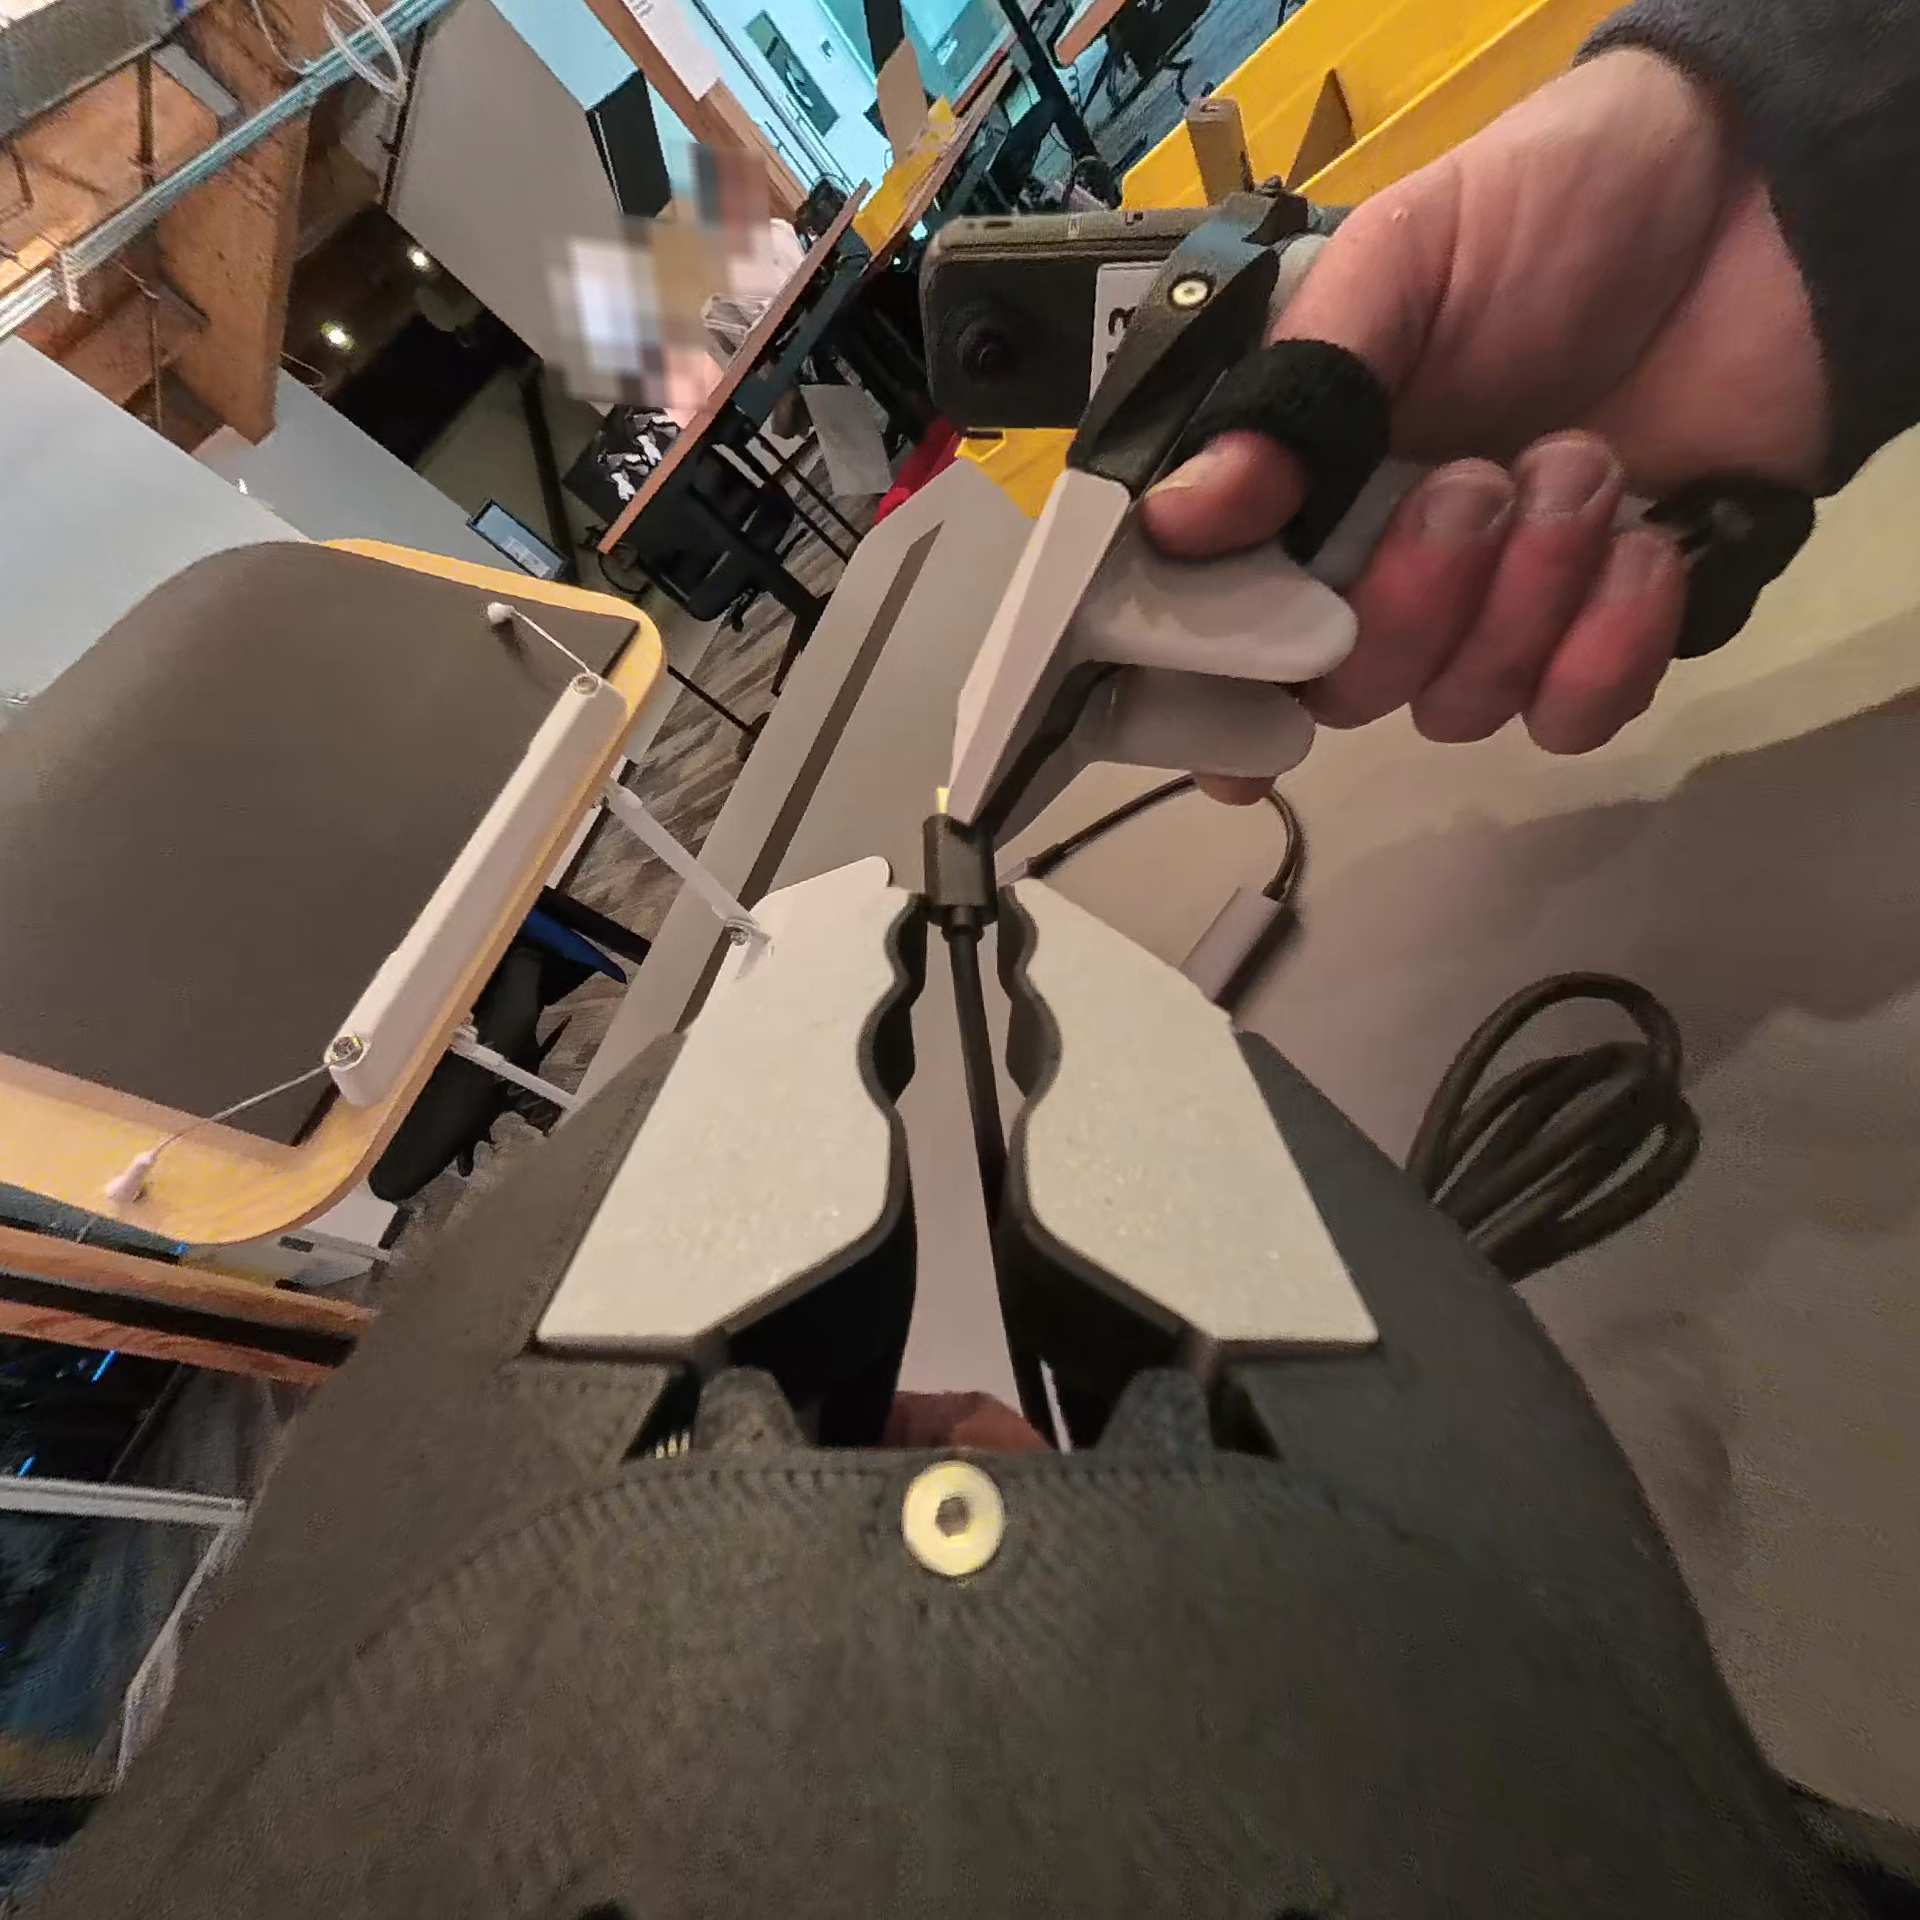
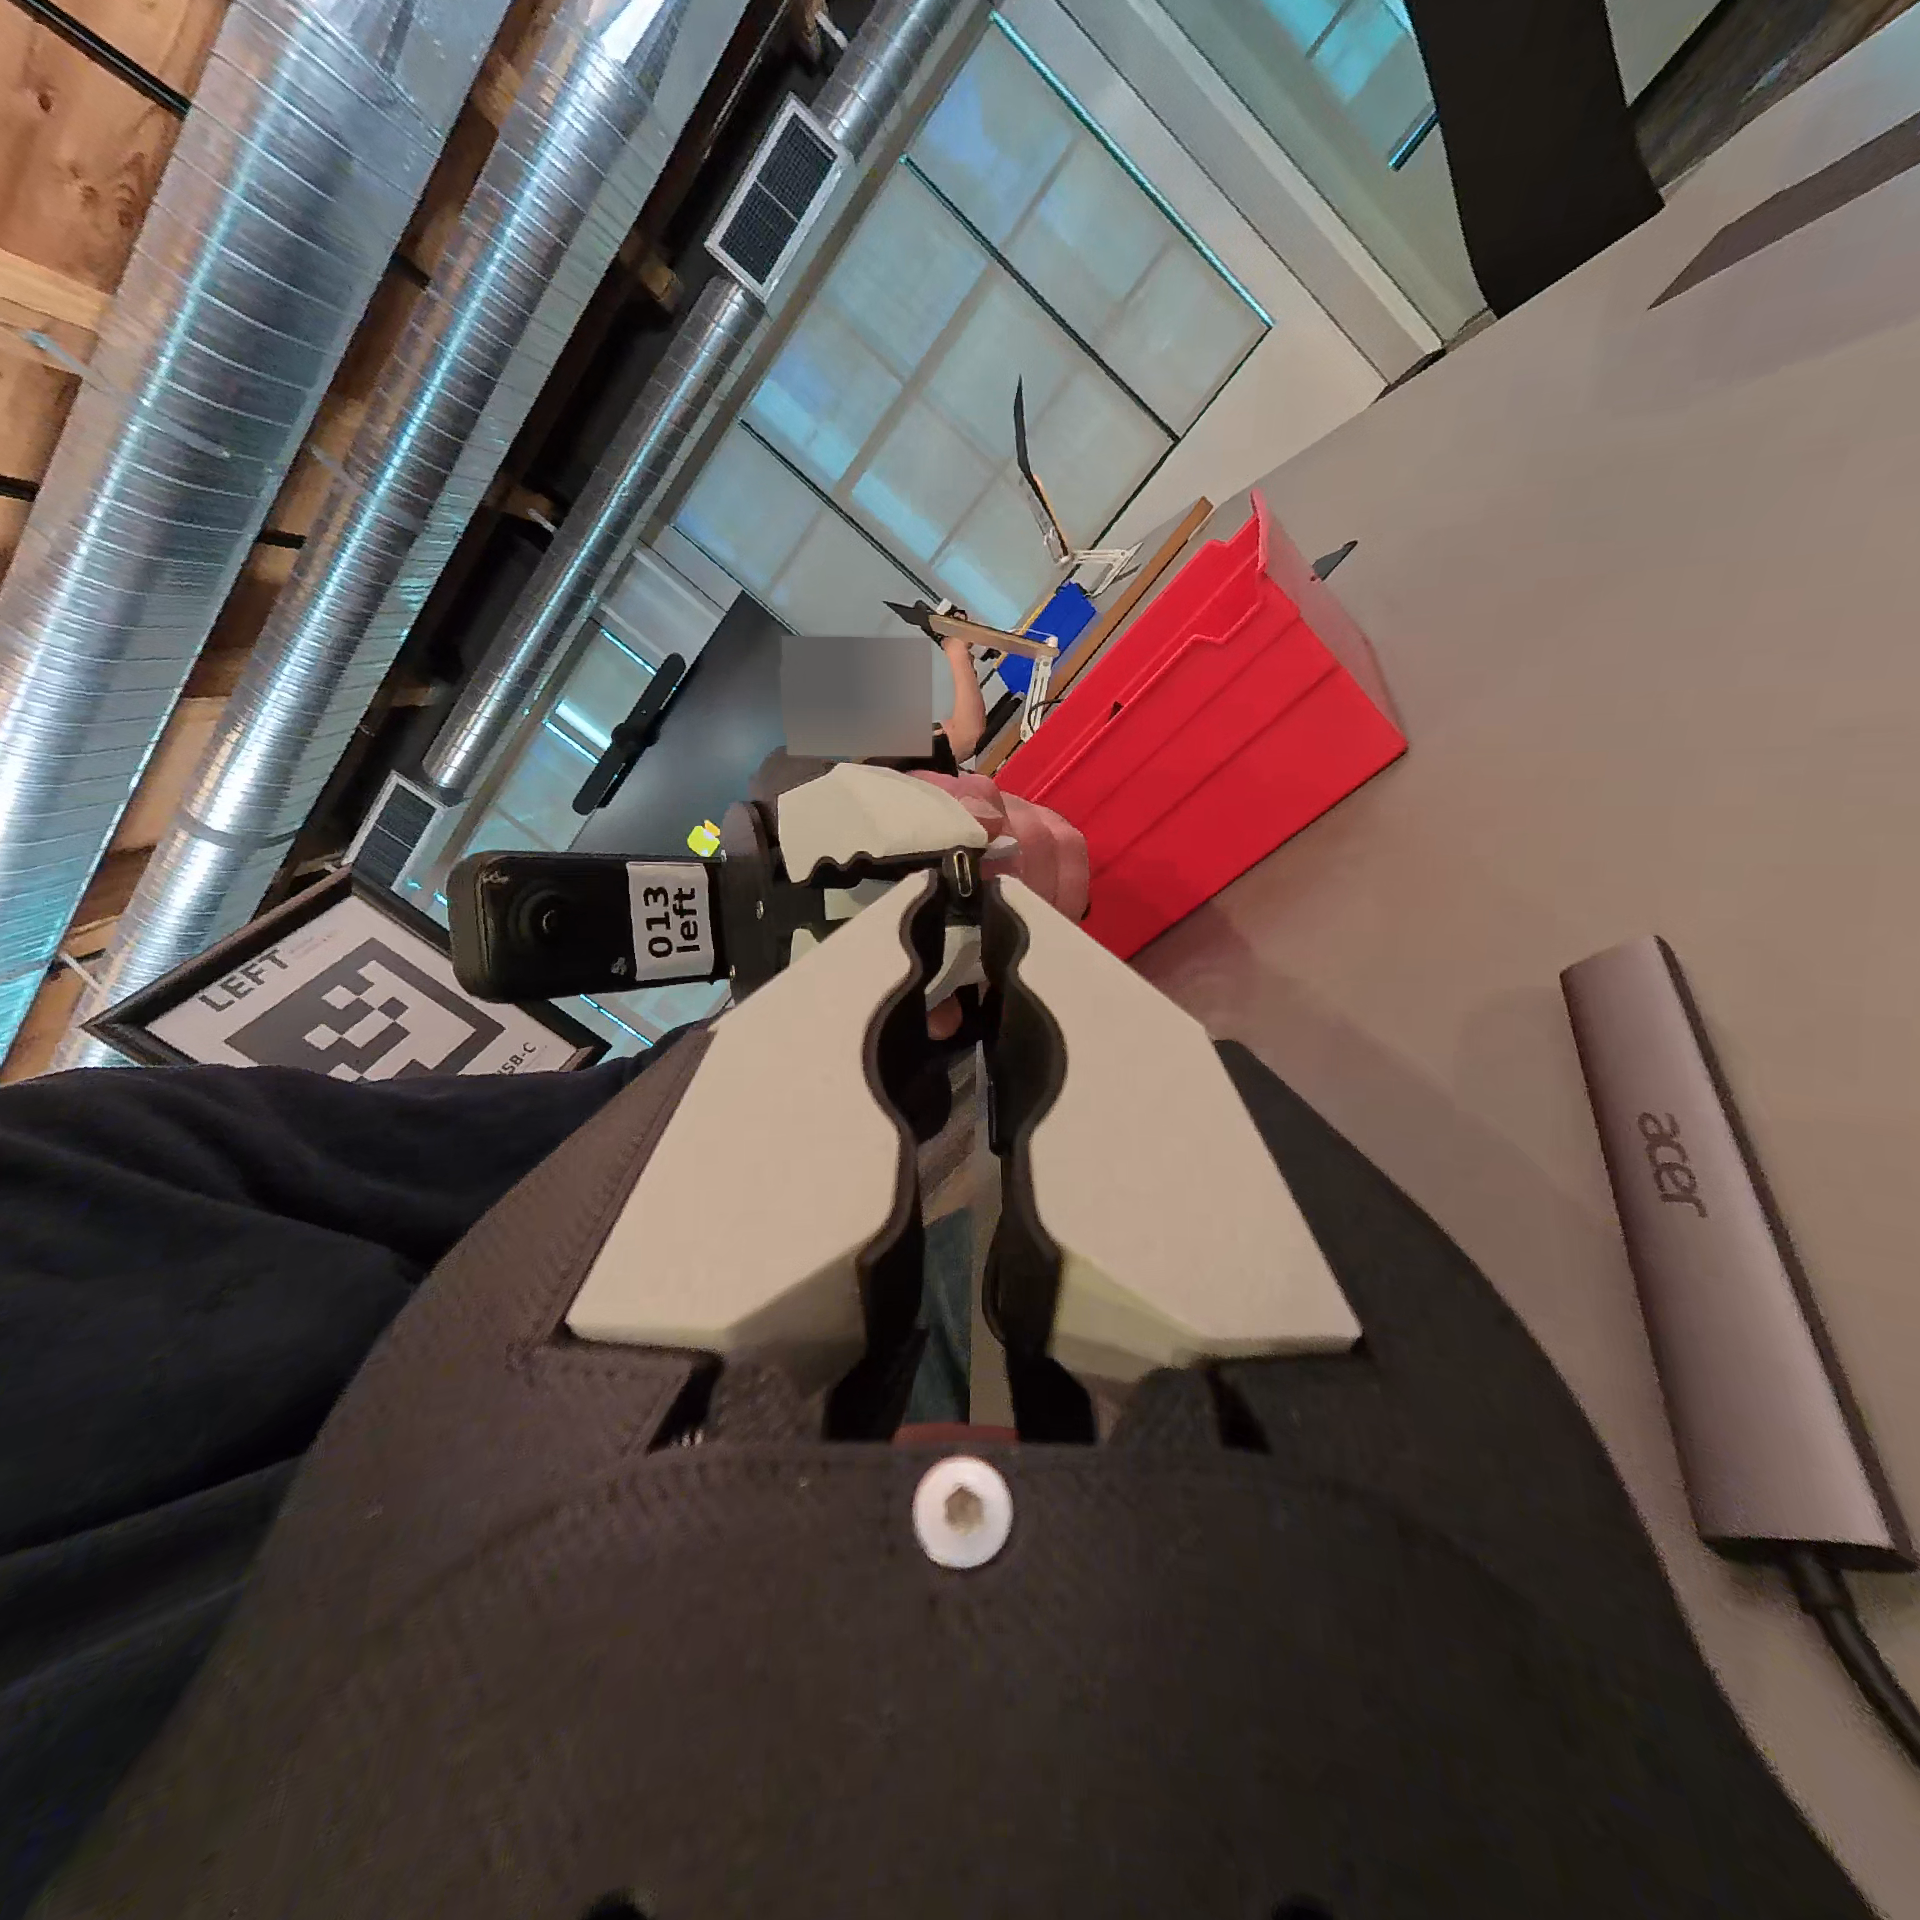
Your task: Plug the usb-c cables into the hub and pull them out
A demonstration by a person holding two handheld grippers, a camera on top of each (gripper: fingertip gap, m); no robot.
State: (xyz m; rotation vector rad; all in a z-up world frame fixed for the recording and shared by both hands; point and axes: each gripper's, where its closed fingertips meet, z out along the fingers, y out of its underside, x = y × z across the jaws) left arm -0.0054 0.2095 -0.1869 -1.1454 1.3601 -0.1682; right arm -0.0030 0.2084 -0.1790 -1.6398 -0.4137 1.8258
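The left gripper point(image 1: 958, 906) is clamped on the black plug point(image 1: 957, 868) of a cable point(image 1: 982, 1049), which runs back between its fingers. The right gripper point(image 2: 966, 896) has its jaws nearly together, with the plug's open end showing between the tips. I cannot tell if they grip the plug or only touch it.

In the right wrist view the grey hub point(image 2: 1714, 1247) lies flat on the table point(image 2: 1558, 675), off to the right and apart from both grippers. It has a brand word printed along its top and a dark lead at its near end. A coil of black cable point(image 1: 1558, 1122) lies near it.

Farther off, the camera point(image 2: 551, 925) on the left gripper carries a white label point(image 2: 673, 920) with printed writing. Behind it stands a framed sign point(image 2: 343, 1008) with words and a square code pattern. A red bin point(image 2: 1195, 779) sits on the table beyond.
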